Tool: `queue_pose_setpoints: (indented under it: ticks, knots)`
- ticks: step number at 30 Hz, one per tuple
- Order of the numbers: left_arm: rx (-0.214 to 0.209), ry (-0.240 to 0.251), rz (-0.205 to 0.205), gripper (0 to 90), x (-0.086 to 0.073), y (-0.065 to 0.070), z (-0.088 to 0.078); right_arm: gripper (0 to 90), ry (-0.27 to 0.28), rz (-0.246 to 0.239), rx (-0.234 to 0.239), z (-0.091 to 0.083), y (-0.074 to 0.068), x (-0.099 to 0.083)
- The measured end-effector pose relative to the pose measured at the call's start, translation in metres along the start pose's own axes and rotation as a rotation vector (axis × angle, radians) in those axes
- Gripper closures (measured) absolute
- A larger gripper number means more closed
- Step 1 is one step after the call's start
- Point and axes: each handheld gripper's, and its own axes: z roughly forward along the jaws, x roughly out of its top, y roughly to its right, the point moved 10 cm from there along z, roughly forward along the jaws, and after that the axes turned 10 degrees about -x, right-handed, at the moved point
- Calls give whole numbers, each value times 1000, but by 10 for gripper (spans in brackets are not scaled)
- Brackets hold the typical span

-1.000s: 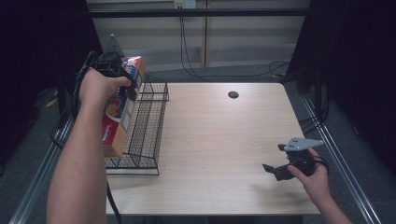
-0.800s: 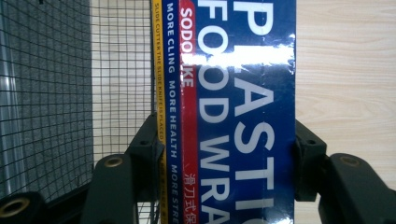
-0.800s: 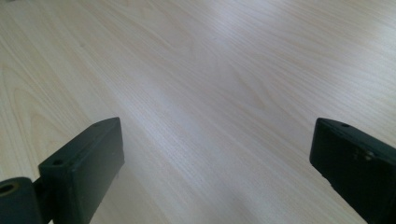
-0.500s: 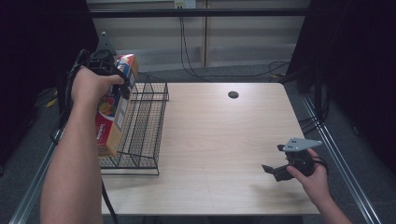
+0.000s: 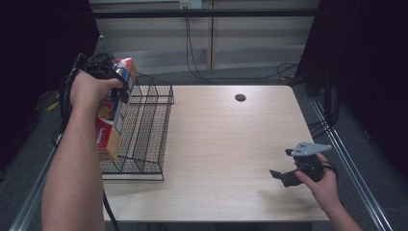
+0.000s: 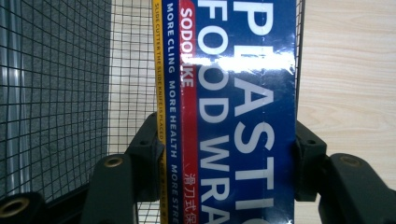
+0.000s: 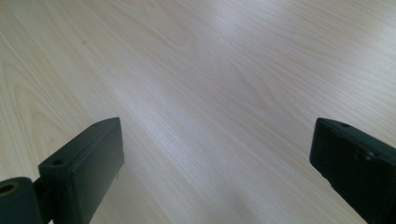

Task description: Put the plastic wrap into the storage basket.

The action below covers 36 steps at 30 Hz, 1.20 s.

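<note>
The left tongs (image 6: 226,154) are clenched on a long plastic wrap box (image 6: 233,112) — its blue face and yellow edge run straight up between the two jaws, which press on its sides. In the high view the box (image 5: 114,108) hangs lengthwise over the left side of the black wire basket (image 5: 144,130), which stands at the table's (image 5: 226,144) left edge. The right tongs (image 5: 284,174) rest low over the bare wood near the front right corner, jaws spread wide (nothing between them).
</note>
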Motion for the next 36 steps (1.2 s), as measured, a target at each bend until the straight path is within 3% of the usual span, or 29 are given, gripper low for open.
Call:
queue_pose_setpoints:
  ticks: [18, 36]
  knots:
    - [25, -2, -40, 430, -2, -22, 4, 29, -3, 3, 1, 1, 1, 0]
    - [30, -10, -44, 430, -3, -39, 3, 30, -1, -1, -7, 2, 1, 0]
